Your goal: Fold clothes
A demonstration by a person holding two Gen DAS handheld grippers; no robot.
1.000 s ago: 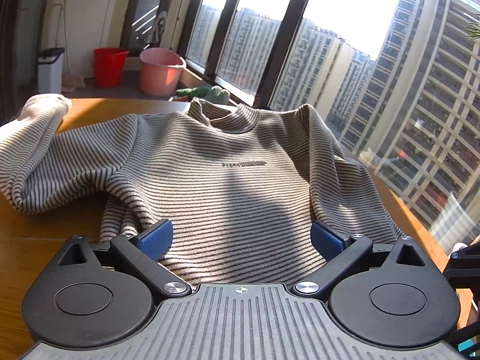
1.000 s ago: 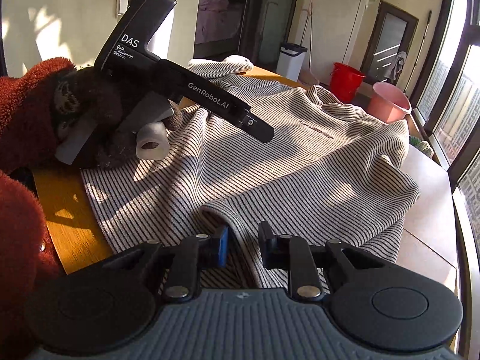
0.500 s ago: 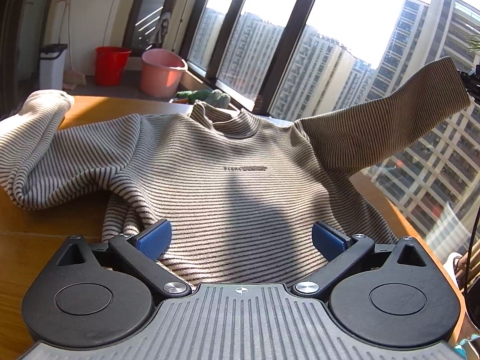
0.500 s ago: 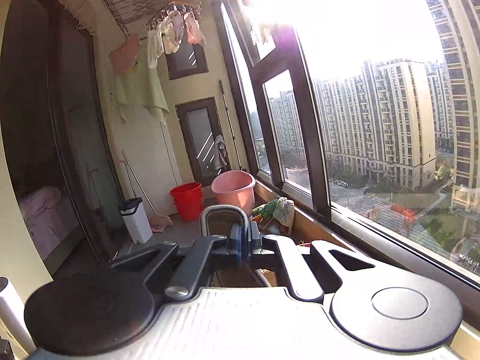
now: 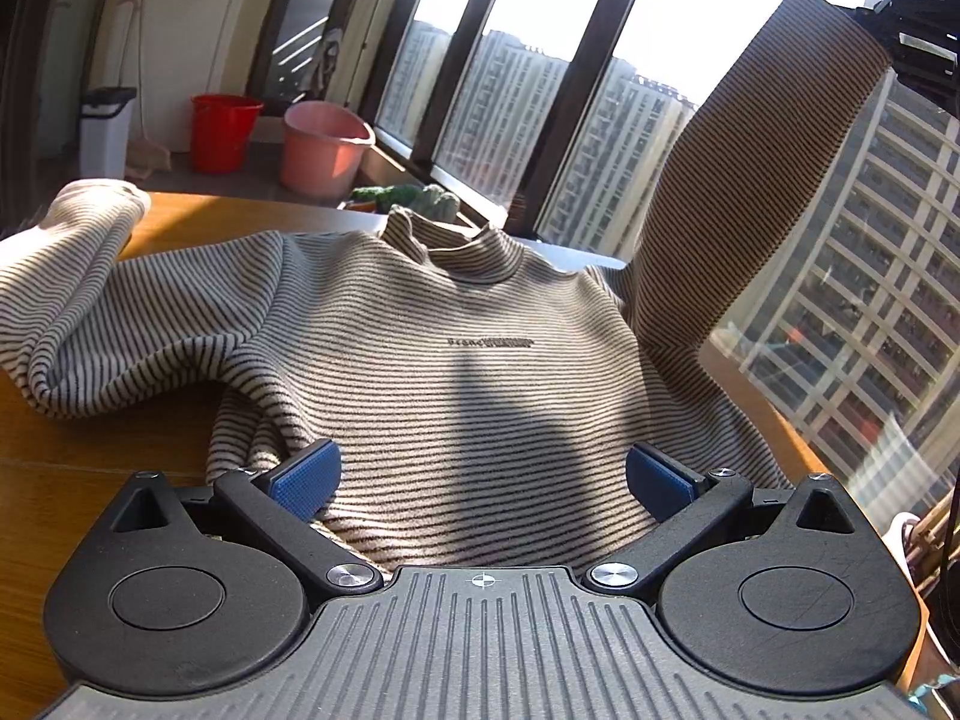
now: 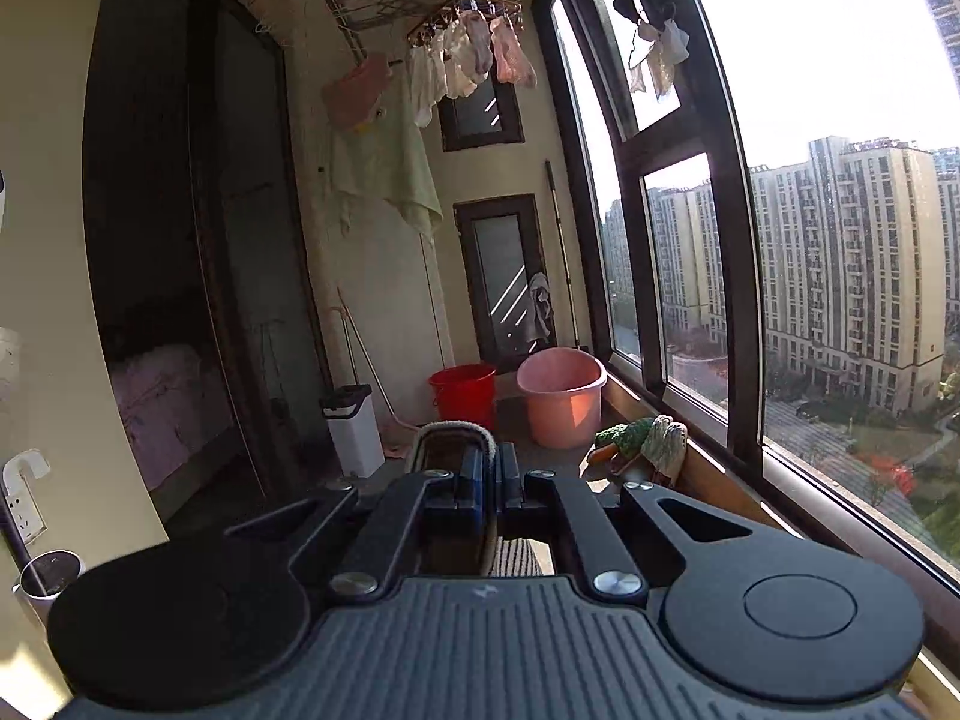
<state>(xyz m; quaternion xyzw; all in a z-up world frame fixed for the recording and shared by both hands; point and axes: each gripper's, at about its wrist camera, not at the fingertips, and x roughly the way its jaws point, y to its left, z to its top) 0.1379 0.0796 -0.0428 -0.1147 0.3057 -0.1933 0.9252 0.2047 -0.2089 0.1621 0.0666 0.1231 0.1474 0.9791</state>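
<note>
On the wooden table (image 5: 78,450), centre of the left wrist view: a striped sweater (image 5: 456,384) lies face up, collar toward the windows, hem nearest the camera. The left gripper (image 5: 480,477) hovers low over the hem w/ jaws spread wide, blue pads clear of the cloth and holding nothing.

Upper right of the same view: the sweater's one sleeve (image 5: 756,168) rises taut from the shoulder to its cuff, where a dark tool body sits at the frame edge. In the right wrist view, bottom centre, the right gripper (image 6: 491,483) is nearly closed, pinching what appears to be the cuff; only a striped rim shows between the fingers, so the depth of the hold is unclear. The other sleeve (image 5: 66,276) lies bunched at the left of the frame.

Risks, judged from this pose:
- Shallow pinch on knit: the cuff may slip out under the sleeve's weight.
- Body not pinned: further pull could drag the torso across the table, wrinkling it.
- Sleeve laid down askew gives a crooked fold.
- Bunched sleeve adds bulk if folded as is.
</note>
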